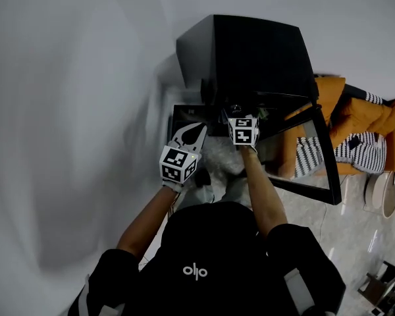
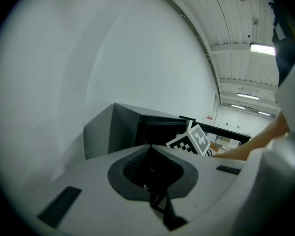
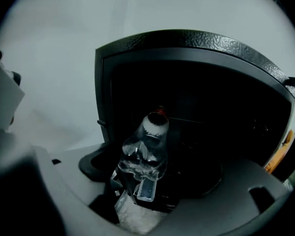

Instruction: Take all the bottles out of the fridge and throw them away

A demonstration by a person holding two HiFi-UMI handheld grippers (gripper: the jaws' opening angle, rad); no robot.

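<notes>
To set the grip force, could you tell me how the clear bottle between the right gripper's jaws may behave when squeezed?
The bottle looks thin-walled and already dented, so it will probably buckle when gripped. No liquid shows inside, so it is likely very light. Standing cap-up and slightly tilted, it may tip if nudged.

One black fridge (image 1: 250, 51) is standing at 12 o'clock in the head view, with one door (image 1: 324, 157) hanging open at 3 o'clock. One clear plastic bottle (image 3: 145, 149) with a red cap is showing before its dark opening. Two hand-held grippers are pointing at it: the left hand-held gripper (image 1: 193, 131) at 8 o'clock of the right hand-held gripper (image 1: 237, 110). Two striped cushions (image 1: 359, 147) are lying beyond the door.
</notes>
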